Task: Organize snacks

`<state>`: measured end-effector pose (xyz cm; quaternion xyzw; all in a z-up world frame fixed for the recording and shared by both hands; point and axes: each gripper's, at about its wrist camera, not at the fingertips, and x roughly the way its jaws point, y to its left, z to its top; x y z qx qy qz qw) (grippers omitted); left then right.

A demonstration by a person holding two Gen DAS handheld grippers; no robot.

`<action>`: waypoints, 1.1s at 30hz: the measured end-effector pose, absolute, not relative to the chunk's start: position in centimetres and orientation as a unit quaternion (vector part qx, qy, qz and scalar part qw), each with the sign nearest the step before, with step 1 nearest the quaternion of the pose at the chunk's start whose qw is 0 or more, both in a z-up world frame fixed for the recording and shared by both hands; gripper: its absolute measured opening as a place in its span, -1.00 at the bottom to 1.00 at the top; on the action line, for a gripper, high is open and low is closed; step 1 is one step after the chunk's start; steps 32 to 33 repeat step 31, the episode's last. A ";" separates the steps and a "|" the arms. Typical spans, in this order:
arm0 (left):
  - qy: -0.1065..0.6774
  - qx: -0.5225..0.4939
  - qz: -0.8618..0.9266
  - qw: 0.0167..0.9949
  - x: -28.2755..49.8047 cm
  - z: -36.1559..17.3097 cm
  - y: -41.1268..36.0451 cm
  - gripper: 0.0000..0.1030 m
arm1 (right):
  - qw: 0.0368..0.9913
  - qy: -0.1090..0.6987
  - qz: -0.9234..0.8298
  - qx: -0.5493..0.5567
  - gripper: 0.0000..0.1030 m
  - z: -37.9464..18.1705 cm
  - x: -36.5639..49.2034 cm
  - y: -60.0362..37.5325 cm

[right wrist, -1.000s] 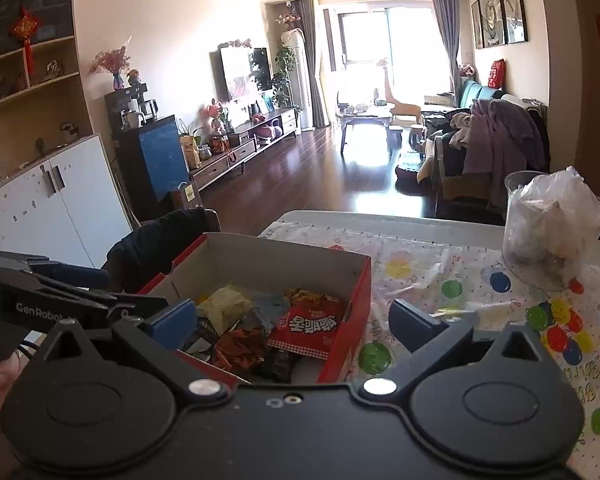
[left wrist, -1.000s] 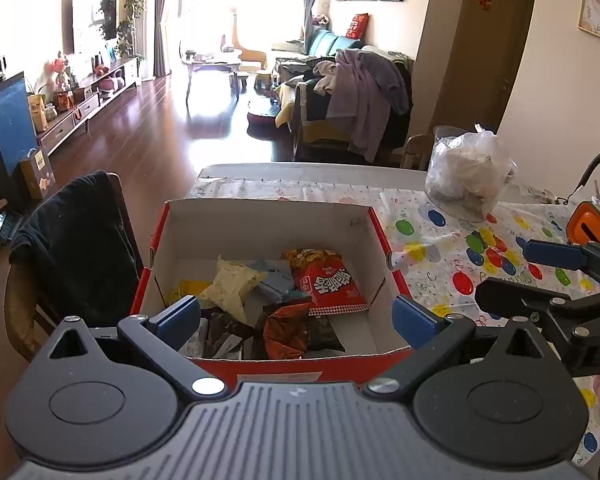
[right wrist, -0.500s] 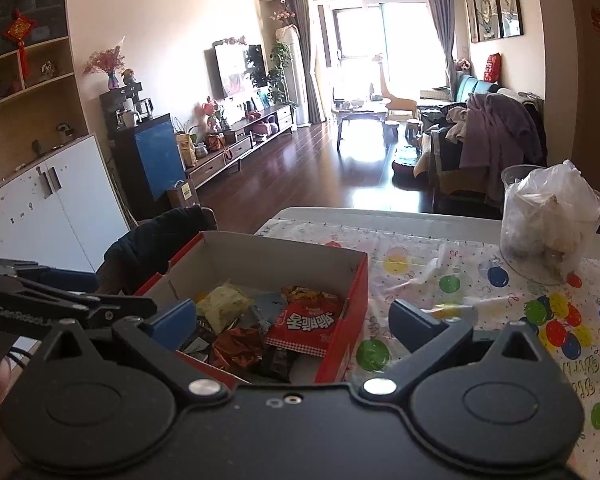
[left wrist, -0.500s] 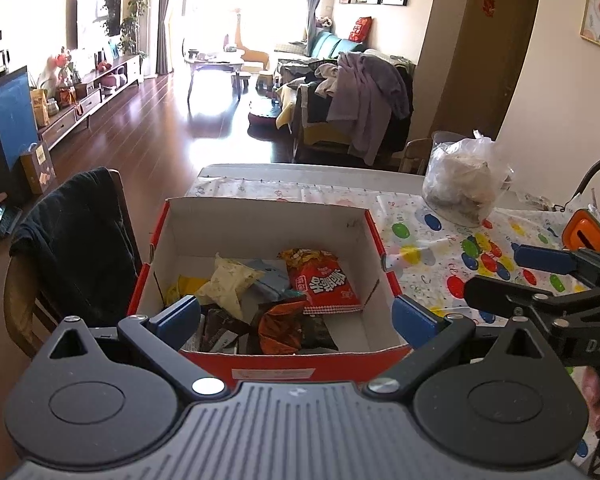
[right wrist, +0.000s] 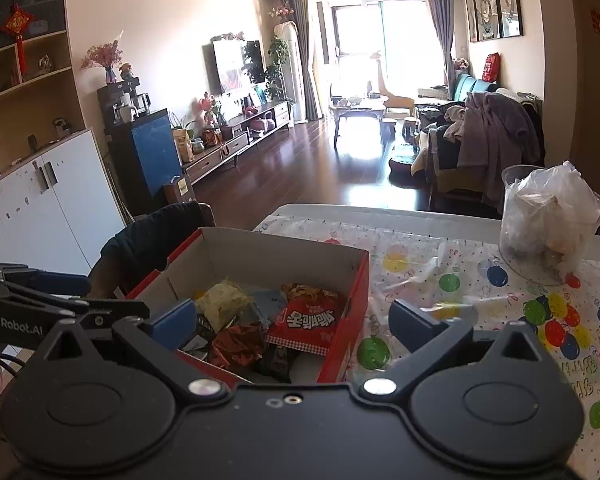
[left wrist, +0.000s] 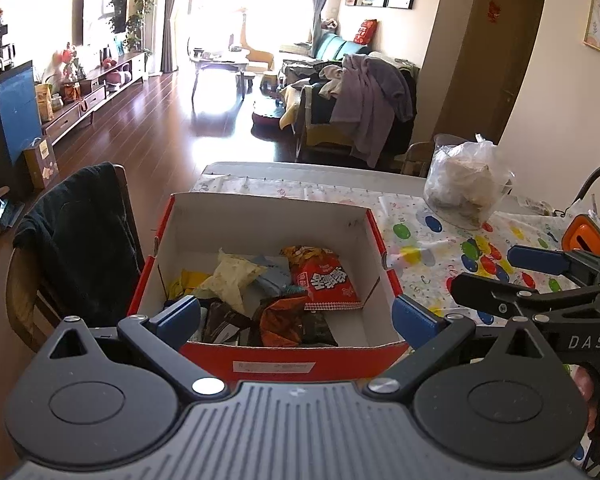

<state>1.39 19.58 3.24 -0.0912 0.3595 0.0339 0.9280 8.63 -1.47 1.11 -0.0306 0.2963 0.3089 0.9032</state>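
Note:
A red cardboard box (left wrist: pixel 284 360) (right wrist: pixel 350 304) with a white inside stands on the table and holds several snack packets: a red one (left wrist: pixel 324 282) (right wrist: pixel 310 320), a pale yellow one (left wrist: pixel 232 276) (right wrist: pixel 222 302) and an orange-brown one (left wrist: pixel 278 316) (right wrist: pixel 234 344). My left gripper (left wrist: pixel 296 316) hovers open in front of the box's near wall, nothing between its blue fingertips. My right gripper (right wrist: pixel 292 318) is open too, empty, above the box's right near corner. Each gripper shows at the edge of the other's view.
A clear tub with a plastic bag (left wrist: pixel 466 186) (right wrist: pixel 550 216) stands at the table's far right on the balloon-print cloth (right wrist: pixel 500 292). A chair draped with dark clothing (left wrist: pixel 80 236) is left of the box. An orange object (left wrist: pixel 584 236) lies at the right edge.
Both grippers have drawn back and risen slightly from the box; the box now sits a little farther ahead in both views. Both stay open and empty.

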 end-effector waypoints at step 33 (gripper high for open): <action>0.389 -0.099 0.053 0.914 0.8 1.8 20.9 0.99 | 0.894 0.336 0.295 -0.017 1.00 -0.3 8.6 -0.6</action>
